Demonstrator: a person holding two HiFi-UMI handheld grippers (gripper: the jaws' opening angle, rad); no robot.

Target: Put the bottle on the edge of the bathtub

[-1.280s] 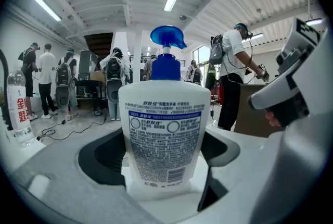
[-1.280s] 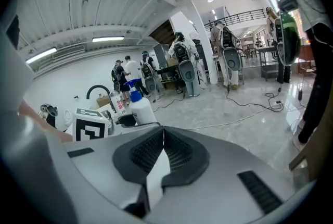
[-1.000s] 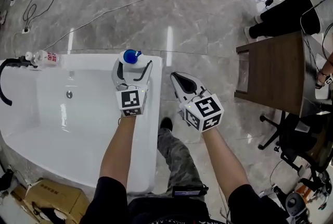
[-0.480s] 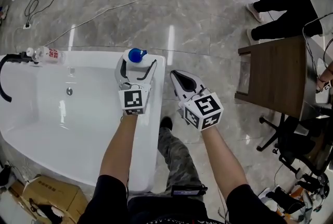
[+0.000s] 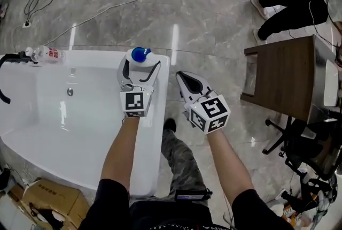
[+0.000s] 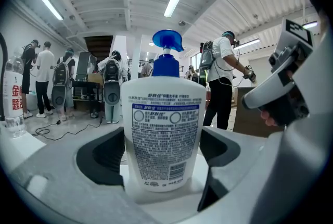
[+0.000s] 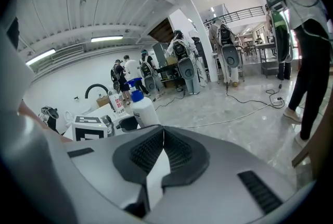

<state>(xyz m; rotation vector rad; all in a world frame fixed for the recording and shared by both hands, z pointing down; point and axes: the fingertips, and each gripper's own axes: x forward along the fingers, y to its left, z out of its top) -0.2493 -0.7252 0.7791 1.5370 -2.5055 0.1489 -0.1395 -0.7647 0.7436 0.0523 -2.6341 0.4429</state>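
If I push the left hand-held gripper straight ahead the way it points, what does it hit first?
The bottle, standing upright on the bathtub edge between its parted jaws, apparently close ahead.

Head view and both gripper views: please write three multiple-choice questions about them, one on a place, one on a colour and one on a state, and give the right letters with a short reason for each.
1. Where does the white pump bottle stand?
A. Down inside the tub
B. On the bathtub's rim, between the left gripper's jaws
C. On the floor

2. What colour is the bottle's pump head?
A. Red
B. Blue
C. Green

3. How do the right gripper's jaws stand?
A. Shut together with nothing between them
B. Closed on the bottle
C. Spread wide apart

Answers:
1 B: the white pump bottle stands upright on the corner of the bathtub's rim, with the left gripper around it.
2 B: the pump head is blue in all views.
3 A: the pads of the right gripper meet in its own view, and it is off to the side of the tub.
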